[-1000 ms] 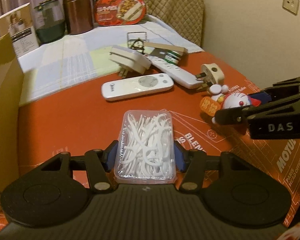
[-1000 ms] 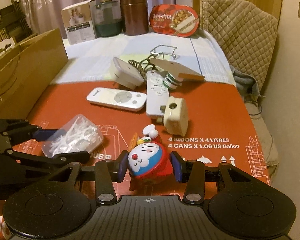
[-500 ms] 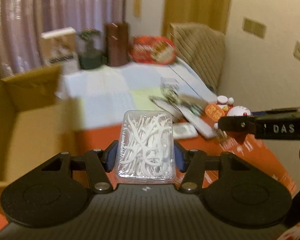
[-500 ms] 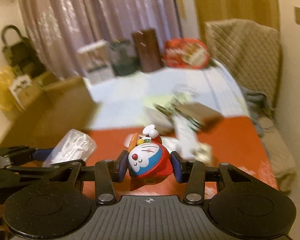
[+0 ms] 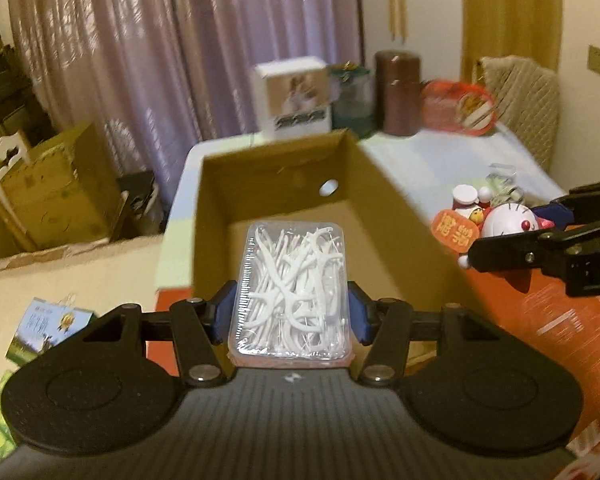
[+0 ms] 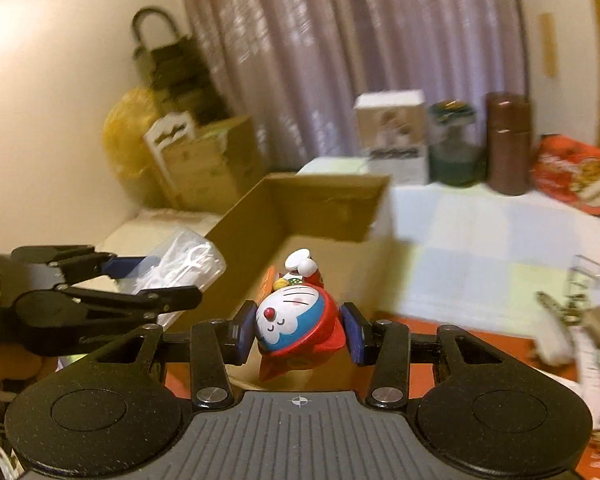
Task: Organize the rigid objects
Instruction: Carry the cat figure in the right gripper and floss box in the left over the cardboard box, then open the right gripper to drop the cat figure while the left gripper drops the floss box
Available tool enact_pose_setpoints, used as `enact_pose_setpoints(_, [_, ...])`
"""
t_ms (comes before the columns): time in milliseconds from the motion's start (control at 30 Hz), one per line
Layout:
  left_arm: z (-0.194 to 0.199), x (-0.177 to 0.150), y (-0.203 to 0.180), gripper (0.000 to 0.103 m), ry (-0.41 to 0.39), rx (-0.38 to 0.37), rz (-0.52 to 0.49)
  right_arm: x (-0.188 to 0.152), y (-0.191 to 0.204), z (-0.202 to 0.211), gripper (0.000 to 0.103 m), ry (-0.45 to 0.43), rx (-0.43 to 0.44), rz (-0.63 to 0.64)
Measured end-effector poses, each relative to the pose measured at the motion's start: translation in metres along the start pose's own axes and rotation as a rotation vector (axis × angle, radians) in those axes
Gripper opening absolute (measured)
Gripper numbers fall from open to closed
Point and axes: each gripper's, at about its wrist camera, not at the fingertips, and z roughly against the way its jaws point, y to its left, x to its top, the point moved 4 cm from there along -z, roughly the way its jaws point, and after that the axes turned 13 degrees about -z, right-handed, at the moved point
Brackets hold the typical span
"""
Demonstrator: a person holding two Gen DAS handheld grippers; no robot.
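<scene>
My left gripper [image 5: 290,312] is shut on a clear plastic box of white floss picks [image 5: 292,288], held in the air over the open cardboard box [image 5: 276,184]. My right gripper [image 6: 298,332] is shut on a blue, white and red cat toy figure [image 6: 296,320], held near the same cardboard box [image 6: 324,208]. In the left wrist view the toy [image 5: 504,224] and the right gripper's fingers [image 5: 540,248] appear at the right. In the right wrist view the floss box [image 6: 184,260] and the left gripper's fingers [image 6: 112,300] appear at the left.
The orange table [image 5: 560,320] has a pale checked cloth [image 6: 480,240] behind it. At the back stand a white carton [image 5: 296,100], a green jar [image 5: 352,100], a brown canister [image 5: 398,92] and a red food pack [image 5: 458,108]. Remotes and a keyring [image 6: 576,320] lie at the right. More cardboard boxes [image 5: 56,196] sit at left.
Both grippers rose off the table and swung left with their loads, from above the orange surface to the open cardboard box. Remotes and plugs slid out of the left wrist view.
</scene>
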Motion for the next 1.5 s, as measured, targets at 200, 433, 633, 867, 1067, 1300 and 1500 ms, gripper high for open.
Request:
enact_pose_setpoints(200, [-0.012,-0.021,0.009,0.051,0.022,-0.014,0.02,-0.013,0.01,-0.046,0.042,0.057,-0.04,0.029])
enact_pose_setpoints(433, [-0.022,-0.027,0.011,0.052,0.018,-0.022,0.05,-0.02,0.004,-0.053,0.042,0.087,-0.07,0.044])
enact_pose_setpoints(633, [-0.017,-0.026,0.015,0.062,0.013,0.004,0.081,-0.02,0.005,-0.054,0.042,0.082,-0.067,0.024])
enact_pose_setpoints(867, [0.017,-0.018,0.013,0.062,-0.055,0.022,0.13,-0.016,0.0,-0.016,0.063,-0.009,-0.058,0.01])
enact_pose_setpoints(1067, [0.057,-0.003,-0.015,0.062,-0.135,0.001,0.142,-0.029,-0.026,0.046,0.066,-0.112,-0.086,-0.039])
enact_pose_setpoints(1300, [0.096,0.018,-0.072,0.062,-0.224,-0.081,0.122,-0.069,-0.083,0.125,0.069,-0.229,-0.222,-0.143])
enact_pose_setpoints(1500, [0.103,0.03,-0.134,0.062,-0.253,-0.175,0.066,-0.11,-0.141,0.178,0.071,-0.277,-0.371,-0.224])
